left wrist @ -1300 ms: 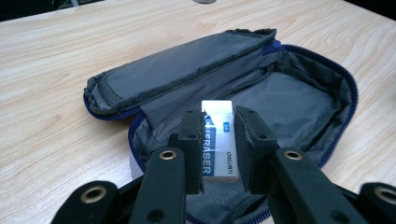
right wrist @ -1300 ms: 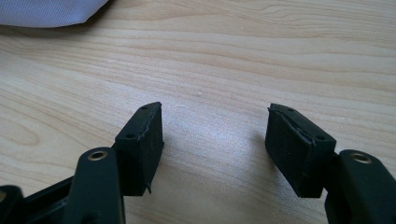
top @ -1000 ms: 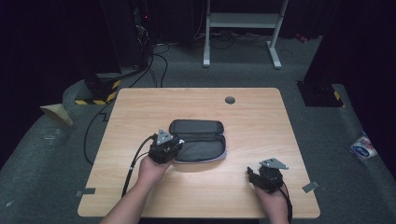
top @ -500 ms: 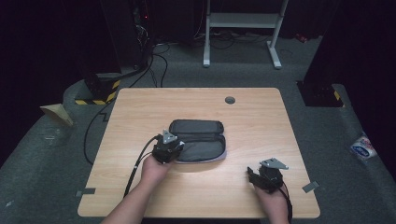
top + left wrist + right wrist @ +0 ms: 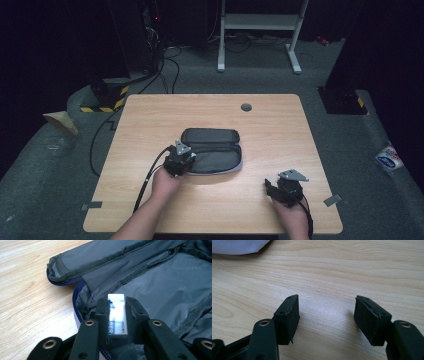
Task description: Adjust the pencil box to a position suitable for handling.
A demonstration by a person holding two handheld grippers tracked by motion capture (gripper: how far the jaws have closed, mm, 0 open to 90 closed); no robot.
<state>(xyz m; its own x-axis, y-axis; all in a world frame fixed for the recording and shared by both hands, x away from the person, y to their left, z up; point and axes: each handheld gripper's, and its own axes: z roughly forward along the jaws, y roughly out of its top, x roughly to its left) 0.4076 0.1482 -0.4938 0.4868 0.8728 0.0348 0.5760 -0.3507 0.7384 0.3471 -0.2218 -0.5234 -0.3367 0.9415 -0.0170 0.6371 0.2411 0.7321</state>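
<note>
Two grippers are ours: the left gripper (image 5: pixel 117 315) pinches an eraser (image 5: pixel 116 314) over the open case (image 5: pixel 212 152) mid-desk to drop it in, while the right gripper (image 5: pixel 327 320) waits wide apart near the desk's (image 5: pixel 150 125) front edge.

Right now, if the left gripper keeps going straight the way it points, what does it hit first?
Probably the grey lining of the open pencil case: the left gripper, shut on the eraser, points into it. Depth is unclear.

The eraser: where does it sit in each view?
High view: hidden under the left hand-held gripper at the pencil case's left end.
Left gripper view: eraser centre, clamped between the jaws.
Right gripper view: not in it.
Shared landmark: the wooden table.
</note>
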